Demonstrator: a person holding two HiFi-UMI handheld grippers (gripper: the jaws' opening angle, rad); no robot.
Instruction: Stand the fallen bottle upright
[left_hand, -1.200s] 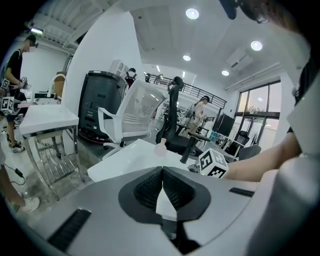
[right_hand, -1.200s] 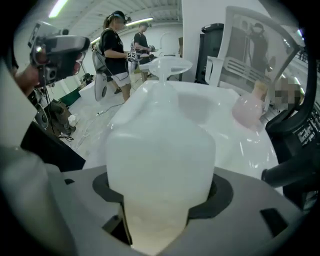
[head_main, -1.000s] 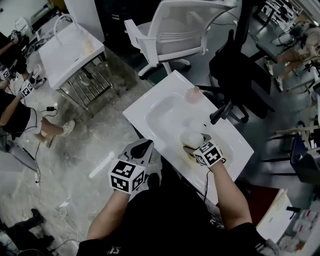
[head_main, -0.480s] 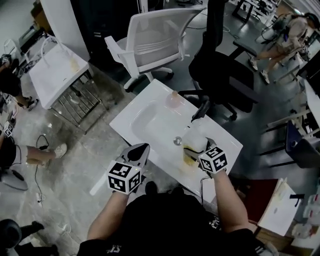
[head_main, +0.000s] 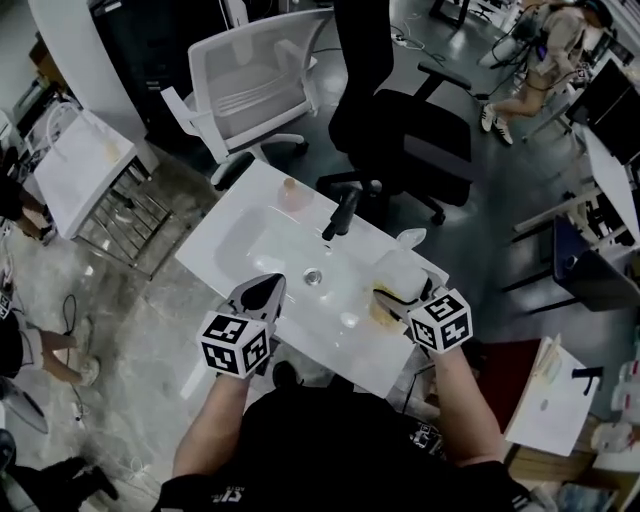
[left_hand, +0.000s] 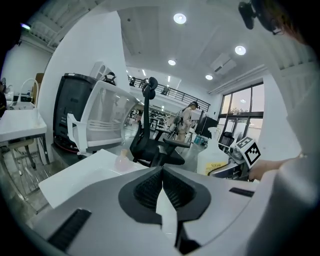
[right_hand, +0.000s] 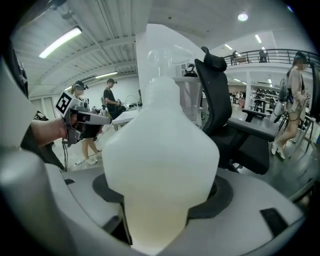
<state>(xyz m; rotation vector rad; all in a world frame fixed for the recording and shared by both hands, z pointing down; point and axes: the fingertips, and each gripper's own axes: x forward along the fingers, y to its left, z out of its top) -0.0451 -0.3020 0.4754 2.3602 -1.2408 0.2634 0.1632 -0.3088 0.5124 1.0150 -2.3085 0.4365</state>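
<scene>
Looks like the lift-and-tilt part is basically sorted. The right gripper (head_main: 395, 293) has its jaws clamped fairly wide around the lower body of the translucent white plastic pump bottle (head_main: 399, 268). In the right gripper view the bottle (right_hand: 160, 140) fills the whole gap between the black pads. The left gripper view shows it standing pretty much straight, pump head on top. It sits over the flat deck of the white rectangular ceramic sink (head_main: 235, 235), at about 3 o'clock from the round metal drain (head_main: 313, 276) and around 5 o'clock from the black lever faucet (head_main: 343, 212). Whether the base is actually down on the deck or hanging just above it can't be made out from here. The left gripper (head_main: 268, 288) is over the near rim of the basin at roughly 8 o'clock from the drain, jaws pressed together with nothing in them (left_hand: 161, 172), so it's not doing anything. Next up is probably the fiddly bit: get the base flat on the deck, make sure the bottle isn't leaning, then ease the jaws apart and back out straight so a pad doesn't drag it over again. The deck strip there is narrow, with the basin edge just beside it, so it'd pay to place the bottle carefully.
</scene>
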